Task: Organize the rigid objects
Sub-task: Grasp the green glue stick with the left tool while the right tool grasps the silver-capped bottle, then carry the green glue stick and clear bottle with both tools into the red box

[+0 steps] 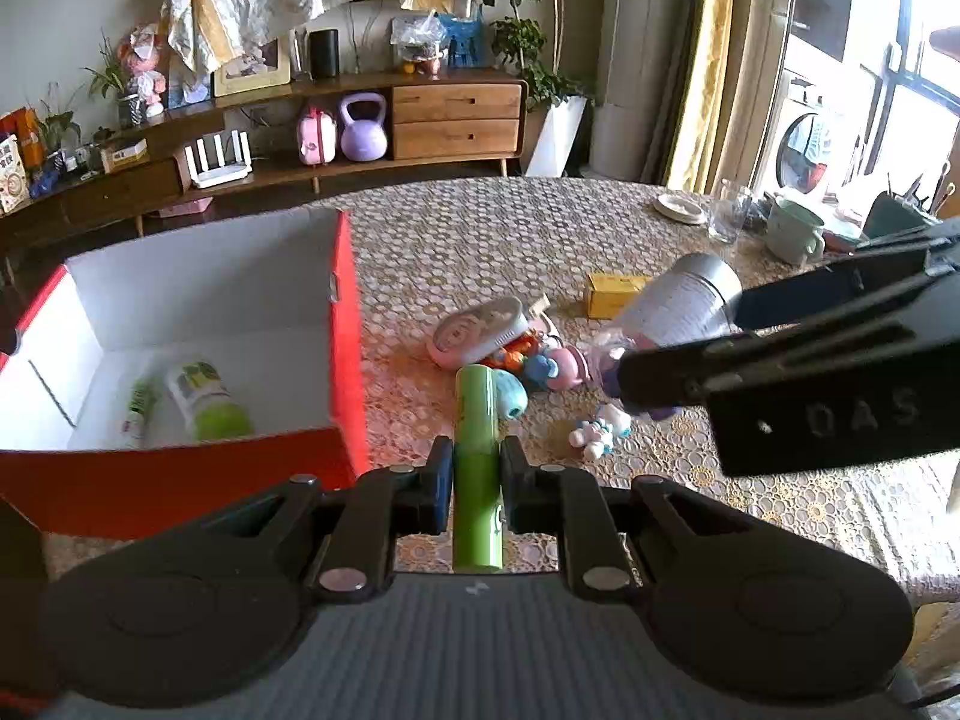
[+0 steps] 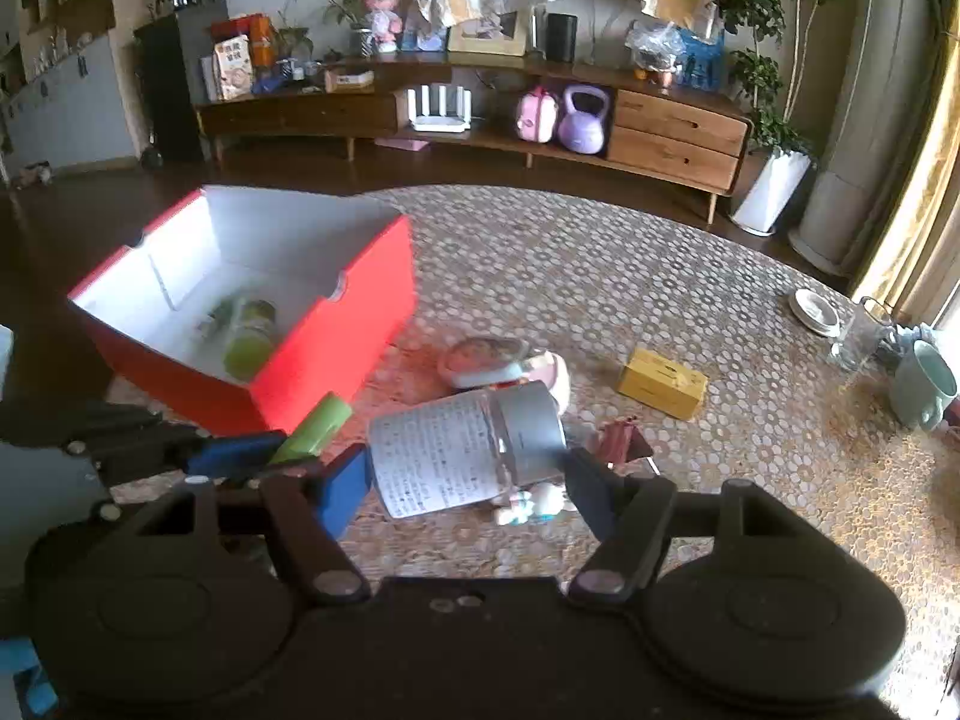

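My left gripper is shut on a green tube and holds it above the table, just right of the red box. The box holds a green-capped bottle and a small tube. My right gripper is shut on a clear bottle with a silver cap, held above a pile of small toys; it also shows in the left wrist view. The green tube and red box show left of it.
A pile of toys and a small figurine lie on the patterned tablecloth. A yellow box, a glass, a mug and a saucer stand at the right. A wooden sideboard stands behind.
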